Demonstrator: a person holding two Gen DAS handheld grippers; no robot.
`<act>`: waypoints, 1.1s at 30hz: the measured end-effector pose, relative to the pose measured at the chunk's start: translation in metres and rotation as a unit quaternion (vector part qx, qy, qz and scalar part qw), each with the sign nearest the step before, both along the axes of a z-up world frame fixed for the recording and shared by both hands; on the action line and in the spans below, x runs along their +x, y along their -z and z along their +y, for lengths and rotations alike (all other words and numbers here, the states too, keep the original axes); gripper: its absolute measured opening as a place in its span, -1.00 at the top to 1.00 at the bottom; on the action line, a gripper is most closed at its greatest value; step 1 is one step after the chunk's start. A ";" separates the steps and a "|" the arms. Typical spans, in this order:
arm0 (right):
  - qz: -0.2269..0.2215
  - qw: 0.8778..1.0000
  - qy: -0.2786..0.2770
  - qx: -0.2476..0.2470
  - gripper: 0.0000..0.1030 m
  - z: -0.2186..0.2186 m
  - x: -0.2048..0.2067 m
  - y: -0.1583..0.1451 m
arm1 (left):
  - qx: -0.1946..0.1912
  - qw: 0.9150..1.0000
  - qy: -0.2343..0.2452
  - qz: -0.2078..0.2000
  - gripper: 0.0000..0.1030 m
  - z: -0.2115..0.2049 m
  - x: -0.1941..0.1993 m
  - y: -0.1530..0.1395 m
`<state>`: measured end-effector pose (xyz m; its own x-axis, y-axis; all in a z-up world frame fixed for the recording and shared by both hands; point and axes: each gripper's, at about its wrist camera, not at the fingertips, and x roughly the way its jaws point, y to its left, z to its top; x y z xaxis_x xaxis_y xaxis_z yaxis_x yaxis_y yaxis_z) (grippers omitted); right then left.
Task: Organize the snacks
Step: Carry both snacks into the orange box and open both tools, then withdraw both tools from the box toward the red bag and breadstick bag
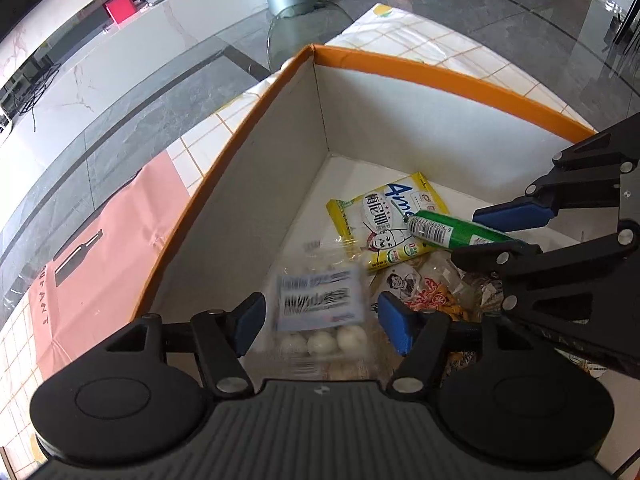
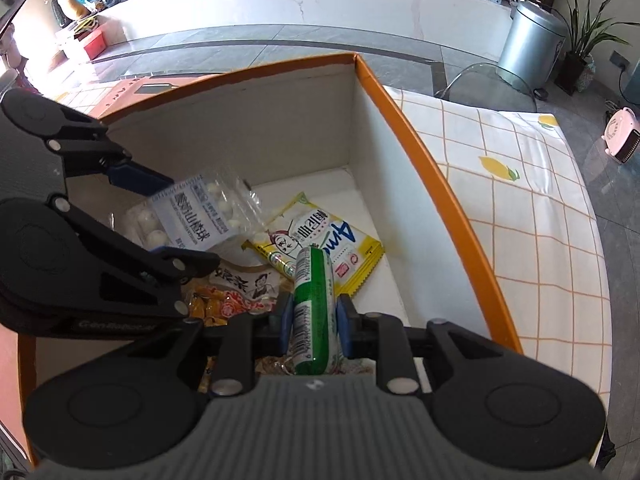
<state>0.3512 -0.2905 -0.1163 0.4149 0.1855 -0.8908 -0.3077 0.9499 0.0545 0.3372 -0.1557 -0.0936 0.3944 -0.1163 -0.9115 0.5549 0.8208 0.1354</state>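
Observation:
An orange-rimmed box (image 1: 440,76) with white inner walls holds snacks; it also shows in the right wrist view (image 2: 420,152). My left gripper (image 1: 320,320) is open over the box, and a clear bag of white balls (image 1: 320,304) is blurred between its blue pads, not gripped. The bag also shows in the right wrist view (image 2: 192,216). My right gripper (image 2: 312,324) is shut on a green tube (image 2: 314,312) inside the box, also seen in the left wrist view (image 1: 456,230). A yellow packet (image 1: 384,220) and a red-orange packet (image 1: 432,292) lie on the box floor.
The box stands on a checked tablecloth (image 2: 532,208) with lemon prints. A pink sheet (image 1: 104,248) lies left of the box. Beyond are grey floor tiles, a silver bin (image 2: 528,48), a small pink heater (image 2: 624,140) and a white counter (image 2: 320,4).

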 end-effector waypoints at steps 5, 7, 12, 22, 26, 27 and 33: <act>-0.005 1.000 0.006 -0.007 0.40 0.004 -0.003 -0.009 | -0.005 1.000 0.002 -0.012 -0.50 0.005 -0.010 -0.013; -0.008 1.000 0.009 -0.005 0.33 0.004 -0.006 -0.014 | -0.015 1.000 -0.001 -0.015 -0.53 0.009 -0.016 -0.021; -0.018 1.000 0.010 -0.005 0.21 0.005 -0.021 -0.028 | -0.046 0.998 -0.019 -0.030 -0.58 0.020 -0.036 -0.043; -0.051 0.999 0.013 0.014 0.20 0.018 -0.069 -0.059 | -0.075 0.990 -0.080 -0.091 -0.58 0.054 -0.101 -0.084; -0.074 0.996 0.021 0.046 0.20 0.030 -0.097 -0.070 | -0.090 0.983 -0.124 -0.098 -0.58 0.077 -0.126 -0.090; -0.081 0.995 0.023 0.055 0.20 0.034 -0.105 -0.073 | -0.093 0.982 -0.135 -0.099 -0.58 0.082 -0.132 -0.090; -0.132 0.987 0.020 0.094 0.20 0.066 -0.150 -0.085 | -0.105 0.969 -0.197 -0.102 -0.58 0.120 -0.170 -0.091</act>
<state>0.2012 -0.2241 -0.0310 0.6379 0.3154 -0.7026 -0.2974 0.9424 0.1531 0.1676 -0.0359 -0.0031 0.6156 -0.0956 -0.7823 0.1727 0.9849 0.0155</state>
